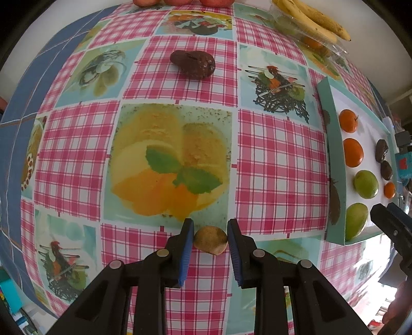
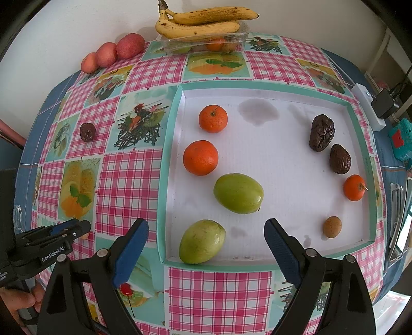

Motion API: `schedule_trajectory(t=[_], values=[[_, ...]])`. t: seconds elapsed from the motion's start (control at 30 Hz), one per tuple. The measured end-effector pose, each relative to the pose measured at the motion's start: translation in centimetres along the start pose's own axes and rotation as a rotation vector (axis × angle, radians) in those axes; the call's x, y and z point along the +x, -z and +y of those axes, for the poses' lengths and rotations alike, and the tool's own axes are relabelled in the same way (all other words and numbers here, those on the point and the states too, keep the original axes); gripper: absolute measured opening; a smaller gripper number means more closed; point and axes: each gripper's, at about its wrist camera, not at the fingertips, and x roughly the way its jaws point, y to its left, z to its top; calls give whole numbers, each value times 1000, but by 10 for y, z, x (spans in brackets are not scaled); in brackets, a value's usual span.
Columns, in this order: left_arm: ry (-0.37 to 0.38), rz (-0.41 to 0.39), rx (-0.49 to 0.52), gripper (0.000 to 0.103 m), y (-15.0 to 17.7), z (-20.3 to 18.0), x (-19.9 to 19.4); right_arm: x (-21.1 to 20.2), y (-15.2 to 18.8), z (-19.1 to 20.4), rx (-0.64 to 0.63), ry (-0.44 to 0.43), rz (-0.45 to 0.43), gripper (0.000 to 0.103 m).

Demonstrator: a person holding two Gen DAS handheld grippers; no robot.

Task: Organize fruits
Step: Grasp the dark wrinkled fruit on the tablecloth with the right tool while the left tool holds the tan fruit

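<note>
My left gripper (image 1: 210, 232) has its blue pads against both sides of a small brown round fruit (image 1: 210, 239) that rests on the checked tablecloth, near the front. A dark wrinkled fruit (image 1: 193, 64) lies alone farther back on the cloth. The teal-rimmed white tray (image 2: 164, 180) holds three mandarins (image 2: 200, 157), two green fruits (image 2: 238, 193), two dark wrinkled fruits (image 2: 322, 132) and another small brown fruit (image 2: 332, 226). My right gripper (image 2: 206, 224) stands open over the tray's front edge, above the nearer green fruit (image 2: 202, 241). The left gripper (image 2: 79, 228) shows at the left of that view.
Bananas (image 2: 206, 23) lie on a clear plastic box of fruit at the back by the wall. Three reddish fruits (image 2: 113, 52) line up at the back left. A white power strip (image 2: 368, 105) and a teal device (image 2: 400, 139) sit right of the tray.
</note>
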Motion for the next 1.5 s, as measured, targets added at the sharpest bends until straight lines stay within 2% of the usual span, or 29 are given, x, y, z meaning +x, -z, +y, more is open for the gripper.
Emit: schedule_trajectory(t=[0.17,0.47,0.8,1.13,1.5], values=[[0,-11,-7,28,-1,1,-4,0,0,1,-2,0,-1,91],[11,-113,-36,28,-11,8,-31,4,-1,0,-3,5,7,91],[25,-234,-163,28,-42,35,-61,8,-16,11,-11,-14,-43,91],[70,-266,-299,28,-64,67,-59,13,-39,33,-33,-19,-95,91],[70,-305,-371,28,-88,101,-62,12,-73,85,-80,-54,-188,91]])
